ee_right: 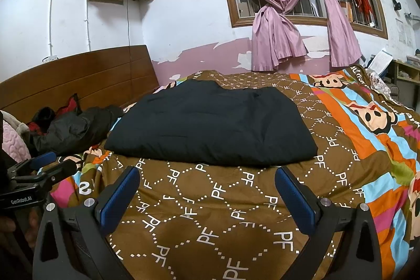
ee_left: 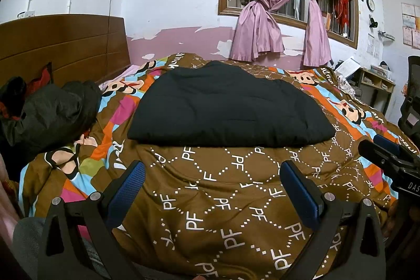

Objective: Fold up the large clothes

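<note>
A large black garment (ee_left: 225,106) lies folded into a flat, roughly rectangular pad on the brown patterned quilt (ee_left: 210,201); it also shows in the right wrist view (ee_right: 210,122). My left gripper (ee_left: 212,175) is open and empty, held above the quilt short of the garment's near edge. My right gripper (ee_right: 207,180) is open and empty, also just short of the near edge. The right gripper shows at the right edge of the left view (ee_left: 388,156); the left gripper shows at the left edge of the right view (ee_right: 44,167).
A crumpled dark jacket (ee_left: 52,109) with red cloth lies at the left by the wooden headboard (ee_left: 63,43). Pink curtains (ee_left: 278,17) hang at the window behind the bed. A shelf (ee_left: 375,80) and a black chair (ee_left: 412,101) stand at the right.
</note>
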Available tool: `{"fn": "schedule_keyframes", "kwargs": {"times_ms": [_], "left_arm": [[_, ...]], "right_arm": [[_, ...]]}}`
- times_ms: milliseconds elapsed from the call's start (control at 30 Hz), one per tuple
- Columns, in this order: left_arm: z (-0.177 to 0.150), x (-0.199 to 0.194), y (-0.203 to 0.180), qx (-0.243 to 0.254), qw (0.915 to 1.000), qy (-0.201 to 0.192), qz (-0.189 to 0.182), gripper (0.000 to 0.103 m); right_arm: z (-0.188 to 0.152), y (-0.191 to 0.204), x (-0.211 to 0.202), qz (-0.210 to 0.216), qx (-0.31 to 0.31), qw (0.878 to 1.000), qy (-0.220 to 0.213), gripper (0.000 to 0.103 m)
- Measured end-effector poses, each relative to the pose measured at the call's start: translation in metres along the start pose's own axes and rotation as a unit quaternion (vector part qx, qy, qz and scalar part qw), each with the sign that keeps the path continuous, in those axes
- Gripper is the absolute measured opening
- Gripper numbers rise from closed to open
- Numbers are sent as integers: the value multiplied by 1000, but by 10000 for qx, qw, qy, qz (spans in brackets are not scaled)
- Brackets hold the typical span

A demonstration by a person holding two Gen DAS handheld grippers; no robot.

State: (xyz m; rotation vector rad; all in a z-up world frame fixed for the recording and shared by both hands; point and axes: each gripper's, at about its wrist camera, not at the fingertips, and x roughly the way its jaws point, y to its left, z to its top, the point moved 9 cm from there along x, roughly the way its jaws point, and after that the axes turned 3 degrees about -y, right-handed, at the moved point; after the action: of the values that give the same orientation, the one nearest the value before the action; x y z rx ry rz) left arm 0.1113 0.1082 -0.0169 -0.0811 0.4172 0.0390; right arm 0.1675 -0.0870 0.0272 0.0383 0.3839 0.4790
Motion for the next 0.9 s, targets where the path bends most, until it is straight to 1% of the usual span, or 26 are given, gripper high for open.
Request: {"fn": "schedule_keyframes", "kwargs": {"times_ms": [900], "left_arm": [[-1,0,-1,28,10000,-6,3,100]], "right_arm": [[-3,-1,0,-26,22,10000,10,103]]}}
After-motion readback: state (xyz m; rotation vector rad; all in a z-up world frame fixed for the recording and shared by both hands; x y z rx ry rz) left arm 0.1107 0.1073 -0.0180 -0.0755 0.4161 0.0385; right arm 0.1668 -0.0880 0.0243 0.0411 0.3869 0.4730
